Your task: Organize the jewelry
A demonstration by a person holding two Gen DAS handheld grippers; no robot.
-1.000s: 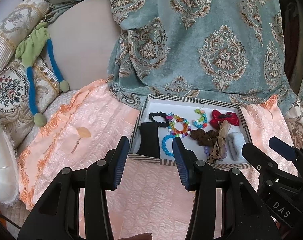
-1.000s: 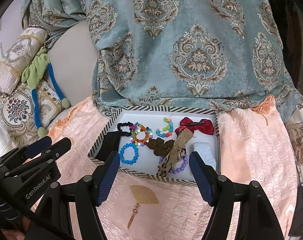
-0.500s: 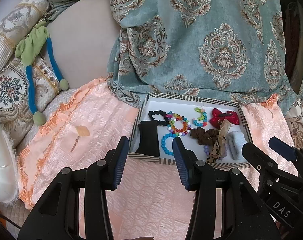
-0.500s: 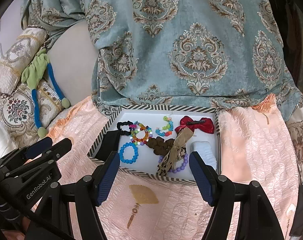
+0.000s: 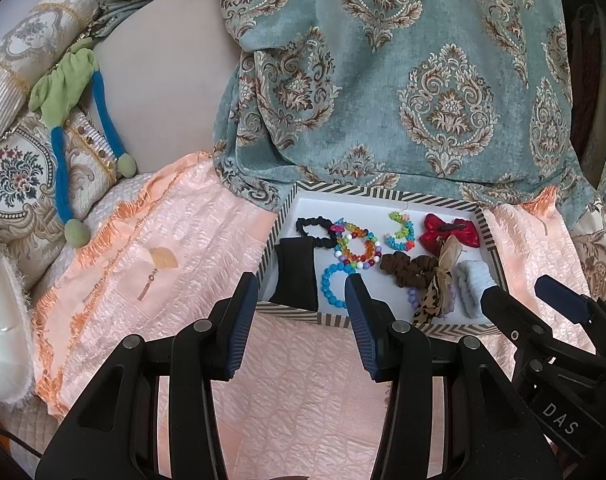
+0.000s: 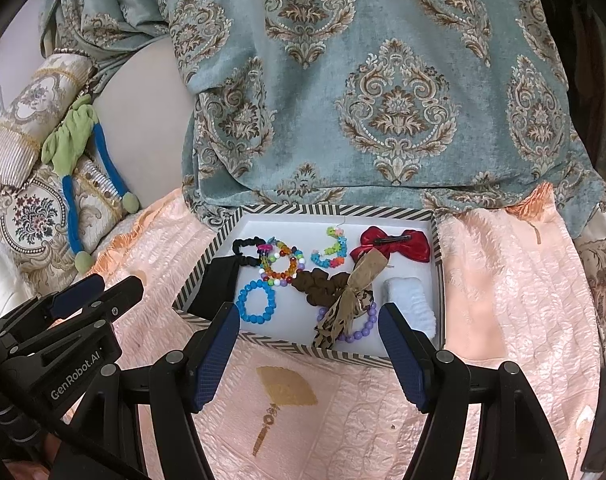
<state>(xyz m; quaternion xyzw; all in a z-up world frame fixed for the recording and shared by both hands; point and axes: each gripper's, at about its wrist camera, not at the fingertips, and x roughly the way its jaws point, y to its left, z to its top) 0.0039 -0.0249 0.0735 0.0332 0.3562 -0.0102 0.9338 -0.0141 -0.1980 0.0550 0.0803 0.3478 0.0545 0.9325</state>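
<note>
Jewelry is all lying inside the striped tray (image 6: 439, 240) on the pink bedspread (image 6: 511, 280): red bow (image 6: 399, 246) at one o'clock, blue bracelet (image 6: 257, 302) at eleven. Both my right gripper (image 6: 307, 350) and left gripper (image 5: 301, 312) are hovering spread and empty; I'm judging either sorting is starting or finishing.

White-floored tray (image 6: 323, 210) with black-and-white striped rim. Inside it: blue bead bracelet (image 6: 257, 302), rainbow bead bracelet (image 6: 283, 264), black scrunchie (image 6: 245, 246), brown scrunchie (image 6: 319, 284), red bow (image 6: 395, 246), lilac beads (image 6: 361, 330) (partly under a leopard-print ribbon (image 6: 343, 312)). Behind the tray: teal damask cloth (image 6: 383, 100); beneath it: peach quilted bedspread (image 6: 503, 300).
</note>
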